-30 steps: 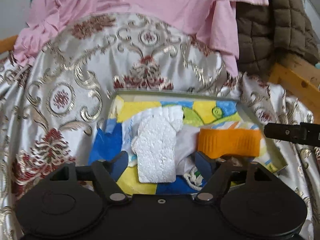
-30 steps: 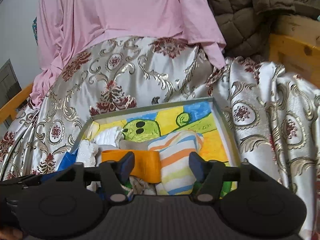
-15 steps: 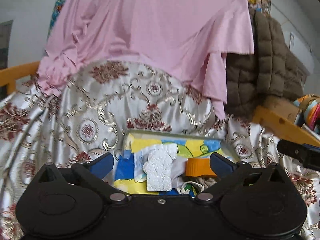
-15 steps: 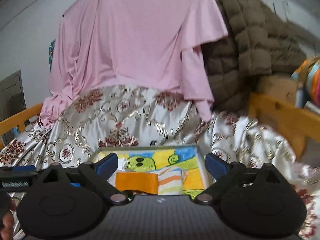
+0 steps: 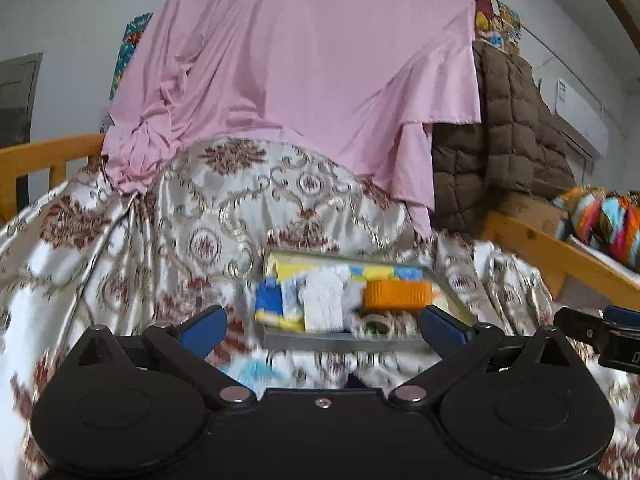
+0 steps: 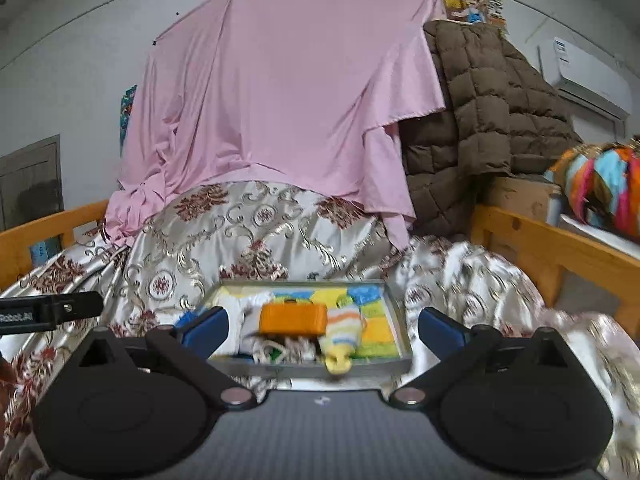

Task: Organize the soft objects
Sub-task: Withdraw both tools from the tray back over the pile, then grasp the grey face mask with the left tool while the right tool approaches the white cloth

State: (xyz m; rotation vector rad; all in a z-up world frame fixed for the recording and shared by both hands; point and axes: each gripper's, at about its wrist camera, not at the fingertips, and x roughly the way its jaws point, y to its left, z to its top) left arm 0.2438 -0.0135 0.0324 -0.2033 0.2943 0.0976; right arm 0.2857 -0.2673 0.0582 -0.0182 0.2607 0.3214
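Note:
A shallow grey tray (image 5: pixel 340 342) (image 6: pixel 402 334) with a colourful cartoon lining sits on the patterned satin bedspread (image 5: pixel 224 216). It holds soft items: a white textured cloth (image 5: pixel 324 306), an orange band (image 5: pixel 398 294) (image 6: pixel 292 317), a striped sock (image 6: pixel 344 330) and a rope-like bundle (image 5: pixel 376 326). My left gripper (image 5: pixel 322 326) is open and empty, held back from the tray's near edge. My right gripper (image 6: pixel 322 330) is open and empty, also back from the tray.
A pink sheet (image 6: pixel 288 92) hangs behind the bed. A brown quilted coat (image 6: pixel 480 116) is draped at the right. Wooden bed rails (image 6: pixel 552 248) run along both sides. A multicoloured knit bundle (image 6: pixel 600 184) lies beyond the right rail.
Both grippers have pulled back and up from the tray, and their jaws have opened wider. The tray's items now look smaller and farther away.

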